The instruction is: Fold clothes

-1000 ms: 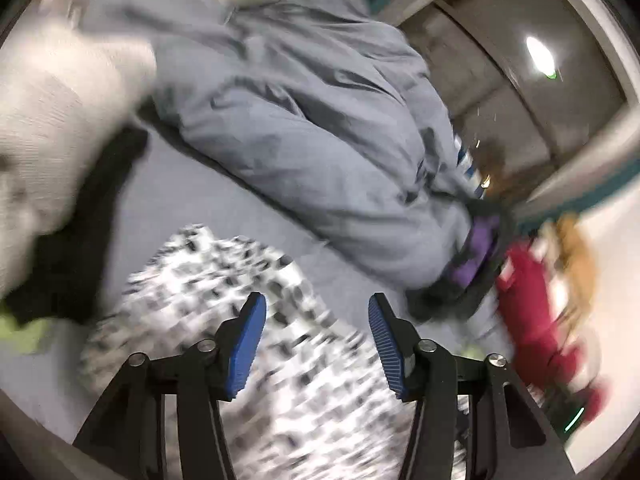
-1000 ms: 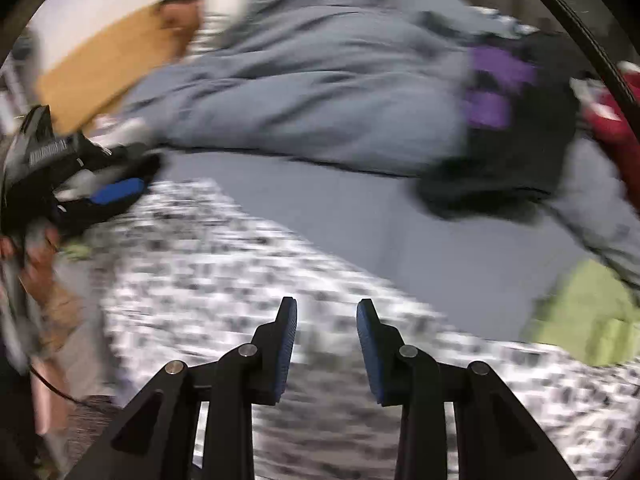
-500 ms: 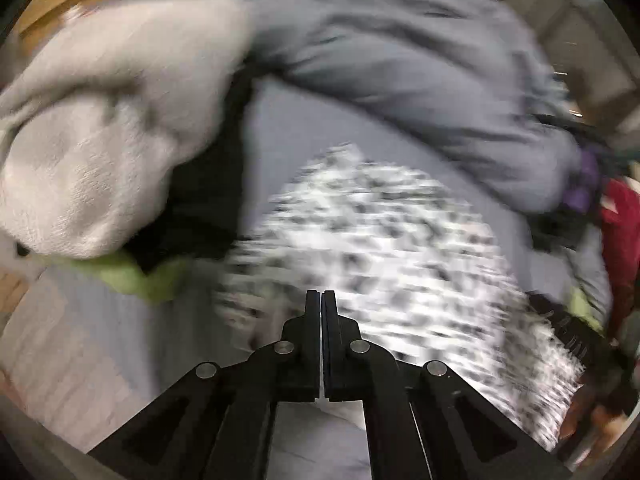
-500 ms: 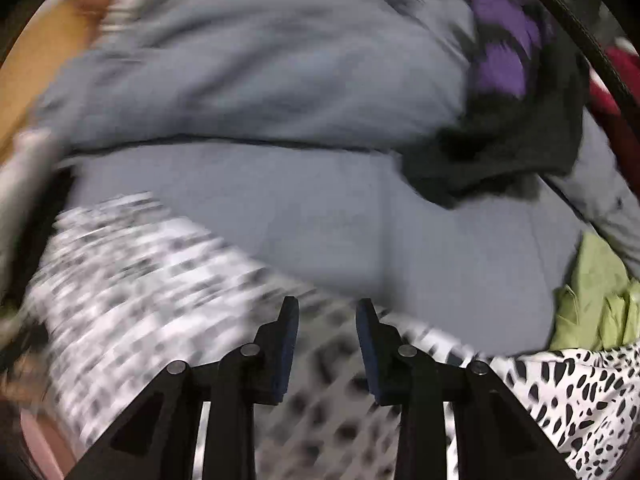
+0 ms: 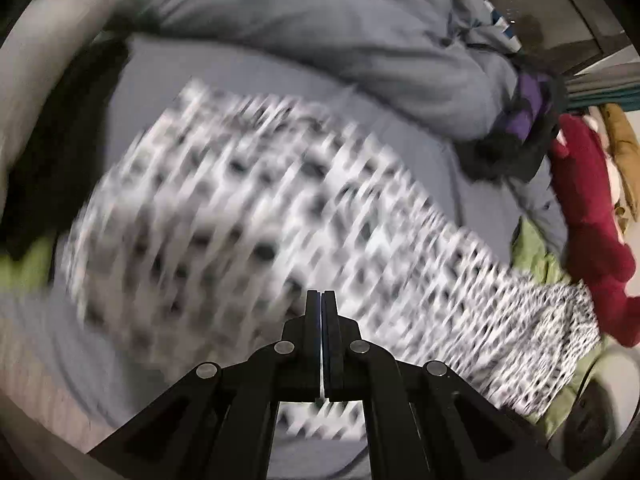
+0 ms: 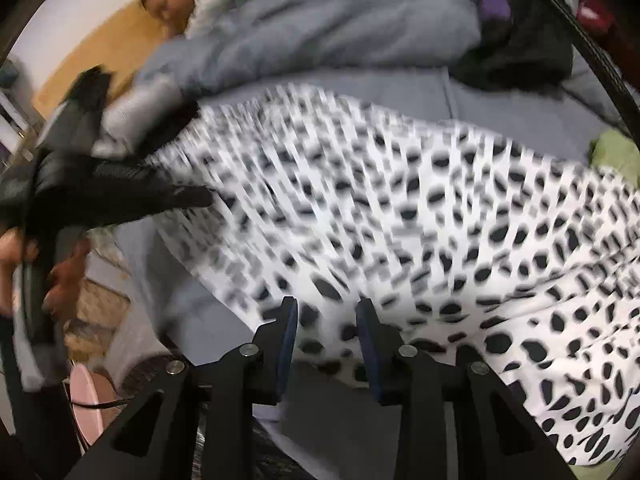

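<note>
Spotted garment (image 5: 256, 208) lies blurred across the grey bed sheet (image 5: 152, 80) in the left wrist view, the left gripper (image 5: 321, 300) clenched over it, while the right wrist view shows the right gripper (image 6: 326, 312) part-open above its near edge.

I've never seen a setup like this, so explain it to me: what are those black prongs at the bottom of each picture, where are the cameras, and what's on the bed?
No robot here: a person holds a two-finger gripper in each hand, each with a camera looking along its fingers. The left gripper is shut; whether it pinches cloth is unclear. The right gripper stands partly open over the spotted cloth, a white garment with black spots spread on a grey bed. Around it lie a grey duvet, a black and purple garment, something red and something green. Both pictures are motion-blurred.
</note>
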Action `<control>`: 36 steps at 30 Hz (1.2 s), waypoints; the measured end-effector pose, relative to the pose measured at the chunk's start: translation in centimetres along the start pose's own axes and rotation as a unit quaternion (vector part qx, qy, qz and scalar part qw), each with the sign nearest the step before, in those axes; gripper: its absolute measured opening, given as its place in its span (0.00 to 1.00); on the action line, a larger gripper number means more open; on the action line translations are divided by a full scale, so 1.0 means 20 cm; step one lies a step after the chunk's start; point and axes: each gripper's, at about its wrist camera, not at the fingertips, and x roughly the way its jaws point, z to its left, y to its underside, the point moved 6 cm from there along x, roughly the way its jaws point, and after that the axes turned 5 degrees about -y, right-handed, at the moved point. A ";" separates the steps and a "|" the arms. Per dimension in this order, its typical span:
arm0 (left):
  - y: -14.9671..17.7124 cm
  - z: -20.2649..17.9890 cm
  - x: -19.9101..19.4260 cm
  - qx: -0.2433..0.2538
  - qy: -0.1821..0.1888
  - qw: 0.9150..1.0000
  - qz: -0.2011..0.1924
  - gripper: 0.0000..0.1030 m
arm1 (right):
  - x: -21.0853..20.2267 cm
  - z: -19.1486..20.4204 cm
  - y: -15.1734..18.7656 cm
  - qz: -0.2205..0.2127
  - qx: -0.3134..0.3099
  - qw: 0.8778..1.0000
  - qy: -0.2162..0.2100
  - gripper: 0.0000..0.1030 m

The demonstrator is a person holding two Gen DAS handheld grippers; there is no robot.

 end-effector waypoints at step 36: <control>0.35 -0.78 0.08 0.124 0.085 0.982 0.113 0.03 | -0.89 -0.92 0.50 -0.077 0.210 0.945 0.237 0.46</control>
